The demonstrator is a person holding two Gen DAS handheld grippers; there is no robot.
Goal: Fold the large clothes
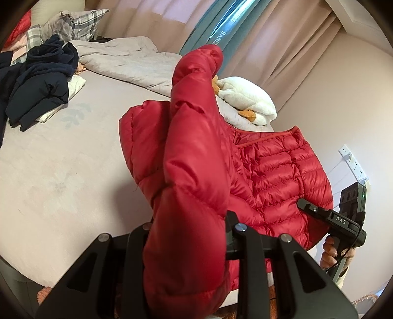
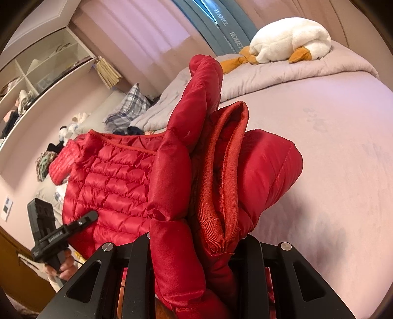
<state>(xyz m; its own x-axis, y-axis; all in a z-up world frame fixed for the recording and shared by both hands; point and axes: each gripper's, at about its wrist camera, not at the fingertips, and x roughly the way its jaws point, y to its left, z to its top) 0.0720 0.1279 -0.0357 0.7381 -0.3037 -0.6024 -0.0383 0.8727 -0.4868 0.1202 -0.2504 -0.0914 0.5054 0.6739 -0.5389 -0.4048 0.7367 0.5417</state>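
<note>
A red quilted puffer jacket (image 1: 277, 176) hangs between both grippers above the pink bed (image 1: 61, 166). My left gripper (image 1: 189, 235) is shut on a bunched edge of the jacket, which stands up and hides its fingertips. My right gripper (image 2: 196, 240) is shut on another bunched edge with the ribbed cuff showing; its fingertips are hidden by cloth. The jacket body (image 2: 110, 176) spreads to the left in the right wrist view. The right gripper also shows in the left wrist view (image 1: 304, 205), and the left gripper in the right wrist view (image 2: 92, 216), each pinching the jacket's edge.
A dark navy coat (image 1: 36, 81) lies in a heap at the bed's far left. A white plush goose (image 2: 287, 39) and a rumpled grey duvet (image 1: 127, 61) lie at the head. Plaid pillows (image 1: 73, 22), curtains, open shelves (image 2: 36, 73) and a wall socket strip (image 1: 353, 162) surround the bed.
</note>
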